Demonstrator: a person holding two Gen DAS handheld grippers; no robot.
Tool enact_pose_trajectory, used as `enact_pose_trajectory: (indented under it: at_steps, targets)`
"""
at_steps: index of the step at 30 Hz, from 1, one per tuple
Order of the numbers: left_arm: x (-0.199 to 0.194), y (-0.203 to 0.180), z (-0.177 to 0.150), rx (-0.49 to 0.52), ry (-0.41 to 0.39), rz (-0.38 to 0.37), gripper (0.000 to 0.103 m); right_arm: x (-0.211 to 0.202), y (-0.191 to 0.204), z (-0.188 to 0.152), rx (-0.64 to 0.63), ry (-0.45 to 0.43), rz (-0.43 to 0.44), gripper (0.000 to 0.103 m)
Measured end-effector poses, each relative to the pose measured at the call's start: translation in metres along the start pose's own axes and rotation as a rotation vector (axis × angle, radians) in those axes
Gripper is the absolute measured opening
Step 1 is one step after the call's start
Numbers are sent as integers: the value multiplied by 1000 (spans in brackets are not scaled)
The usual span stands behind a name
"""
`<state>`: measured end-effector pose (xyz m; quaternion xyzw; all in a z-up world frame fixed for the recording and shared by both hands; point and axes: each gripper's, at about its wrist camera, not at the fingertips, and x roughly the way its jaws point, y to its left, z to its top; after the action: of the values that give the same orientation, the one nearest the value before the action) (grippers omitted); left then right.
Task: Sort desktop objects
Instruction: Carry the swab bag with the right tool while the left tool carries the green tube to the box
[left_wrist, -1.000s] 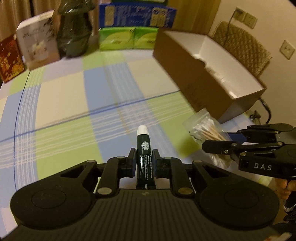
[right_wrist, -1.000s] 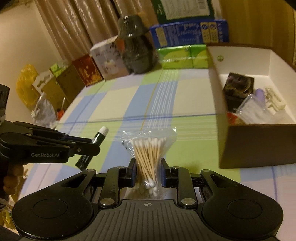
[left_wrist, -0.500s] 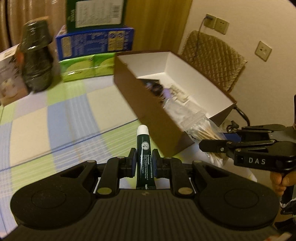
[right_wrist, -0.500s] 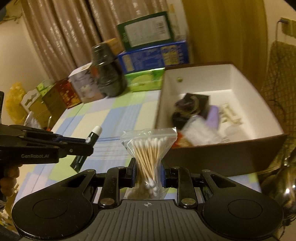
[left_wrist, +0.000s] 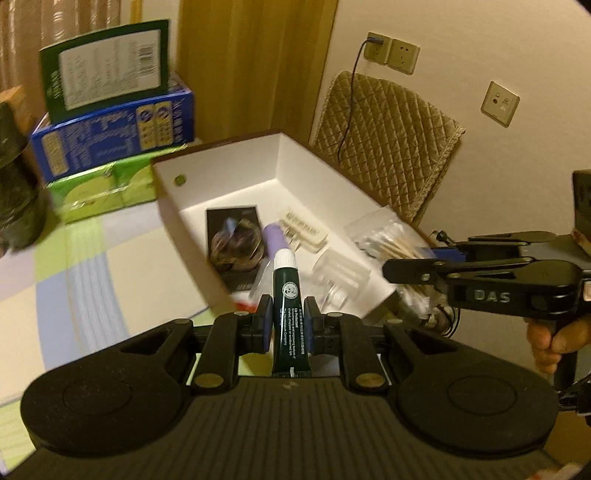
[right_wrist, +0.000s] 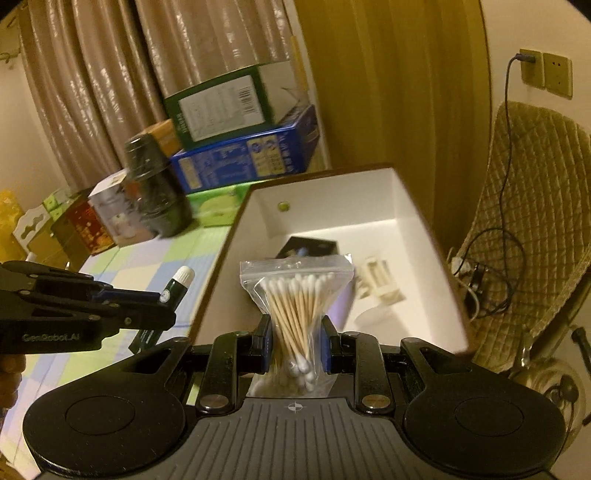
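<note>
Dark green tube (left_wrist: 289, 309) with its white cap sits clamped upright in the left gripper (left_wrist: 288, 325), jaws pinched tight on its middle, cap pointing ahead over the near wall of the open white-lined box (left_wrist: 236, 173). Bag of cotton swabs (right_wrist: 295, 314) is squeezed at its waist in the right gripper (right_wrist: 294, 349), zip edge up, swab tips fanned above the pads. Just ahead of both grippers, inside the box, lie a dark packet (left_wrist: 236, 243), a purple item (left_wrist: 274, 240) and a pale holder (left_wrist: 304, 230). From the left wrist view the right gripper reaches in from the right with the swab bag over the box's near corner. Checked cloth covers the surface (left_wrist: 55, 280) to the left of the left gripper
</note>
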<state>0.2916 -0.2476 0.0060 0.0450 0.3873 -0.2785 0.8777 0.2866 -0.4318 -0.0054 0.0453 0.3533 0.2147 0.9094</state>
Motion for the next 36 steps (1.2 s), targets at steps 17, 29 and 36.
enact_pose_trajectory:
  at_steps: [17, 29, 36]
  targets:
    - [84, -15, 59, -28, 73, 19, 13, 60, -55, 45, -35, 59, -43, 22]
    - [140, -3, 76, -106, 143, 39, 13, 98, -72, 54, -42, 122, -68, 22]
    - [161, 0, 79, -135, 167, 53, 13, 110, -78, 57, -44, 144, -77, 22]
